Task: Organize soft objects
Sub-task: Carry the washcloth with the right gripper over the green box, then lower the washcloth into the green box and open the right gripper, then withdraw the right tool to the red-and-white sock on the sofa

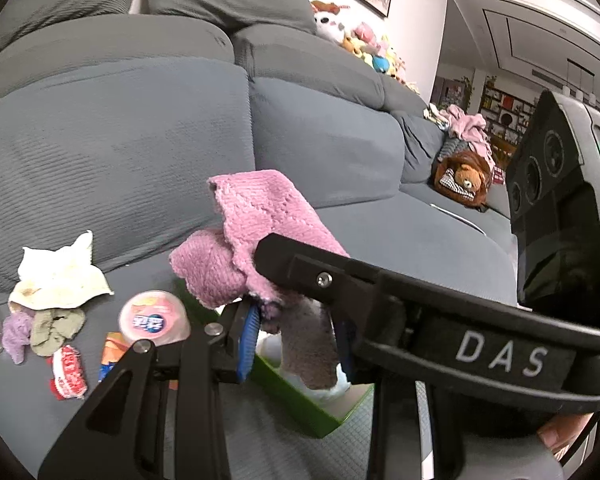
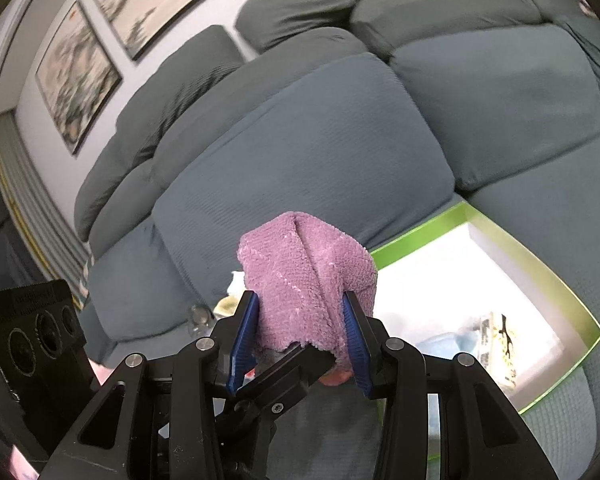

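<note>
Both grippers hold one fluffy purple towel (image 1: 260, 216) above the grey sofa seat (image 1: 400, 232). In the left wrist view my left gripper (image 1: 296, 340) has its blue pads pressed on a hanging fold of the towel. One black finger (image 1: 300, 268) of the right gripper crosses over it. In the right wrist view my right gripper (image 2: 300, 332) is shut on the bunched purple towel (image 2: 304, 272). A black finger (image 2: 288, 368) of the left gripper pokes in just below. A green box (image 2: 420, 236) with a white inside lies on the seat beneath and to the right.
Left of the green box (image 1: 300, 408) lie a white cloth (image 1: 60, 276), small purple (image 1: 16, 332) and olive (image 1: 58, 330) cloths, a pink-lidded tub (image 1: 154, 316) and a red-white packet (image 1: 68, 372). A brown plush bear (image 1: 464, 178) and pink clothes (image 1: 468, 128) sit far right.
</note>
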`<action>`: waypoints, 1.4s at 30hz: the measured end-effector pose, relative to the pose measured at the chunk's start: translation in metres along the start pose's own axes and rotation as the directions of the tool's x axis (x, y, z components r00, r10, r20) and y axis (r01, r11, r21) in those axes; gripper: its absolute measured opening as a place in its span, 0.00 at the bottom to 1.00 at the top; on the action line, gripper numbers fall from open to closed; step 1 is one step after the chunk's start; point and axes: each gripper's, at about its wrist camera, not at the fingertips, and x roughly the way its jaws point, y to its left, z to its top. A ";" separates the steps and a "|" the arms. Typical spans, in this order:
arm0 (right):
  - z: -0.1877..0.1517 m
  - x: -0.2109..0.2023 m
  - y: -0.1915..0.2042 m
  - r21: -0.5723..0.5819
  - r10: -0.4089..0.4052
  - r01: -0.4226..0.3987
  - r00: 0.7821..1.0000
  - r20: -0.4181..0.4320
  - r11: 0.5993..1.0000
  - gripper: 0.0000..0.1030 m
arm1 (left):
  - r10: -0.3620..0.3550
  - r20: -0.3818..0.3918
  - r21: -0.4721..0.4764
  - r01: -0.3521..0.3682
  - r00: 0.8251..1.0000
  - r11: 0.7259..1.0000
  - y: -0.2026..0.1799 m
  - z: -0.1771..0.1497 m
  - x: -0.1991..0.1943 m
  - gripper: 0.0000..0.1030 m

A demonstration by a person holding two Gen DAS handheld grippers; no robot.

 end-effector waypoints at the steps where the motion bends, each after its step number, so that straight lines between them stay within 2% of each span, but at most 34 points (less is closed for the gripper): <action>1: 0.000 0.000 -0.005 0.015 -0.003 0.003 1.000 0.000 1.000 0.44 | -0.004 -0.009 0.003 0.004 1.000 1.000 -0.002 0.001 0.005 0.29; 17: 0.002 -0.001 -0.070 0.205 -0.062 0.058 0.998 0.010 0.977 0.44 | -0.034 -0.118 0.043 0.040 0.992 0.998 -0.024 0.002 0.060 0.29; 30: 0.000 -0.004 -0.102 0.339 -0.107 0.101 0.994 0.002 0.935 0.44 | -0.030 -0.195 -0.018 0.027 0.980 0.999 -0.021 0.007 0.098 0.32; 32: -0.001 -0.005 -0.103 0.346 -0.117 0.109 0.993 0.000 0.932 0.44 | -0.023 -0.198 -0.027 0.018 0.980 0.999 -0.020 0.007 0.100 0.35; 34: -0.001 -0.006 -0.104 0.356 -0.123 0.114 0.992 0.004 0.928 0.44 | -0.012 -0.195 -0.032 0.006 0.981 0.999 -0.019 0.007 0.098 0.46; 35: -0.001 -0.007 -0.104 0.356 -0.127 0.117 0.992 0.007 0.927 0.44 | -0.015 -0.192 -0.036 0.008 0.981 0.999 -0.018 0.006 0.095 0.48; 38: 0.000 -0.010 -0.103 0.354 -0.130 0.114 0.991 0.021 0.928 0.44 | -0.040 -0.188 -0.067 0.028 0.981 0.997 -0.013 0.006 0.085 0.58; 40: 0.001 -0.012 -0.100 0.349 -0.130 0.110 0.991 0.033 0.931 0.44 | -0.066 -0.175 -0.090 0.051 0.982 0.995 -0.010 0.006 0.076 0.70; 42: 0.002 -0.015 -0.095 0.340 -0.140 0.112 0.989 0.057 0.934 0.44 | -0.081 -0.153 -0.111 0.065 0.985 0.992 -0.005 0.006 0.063 0.76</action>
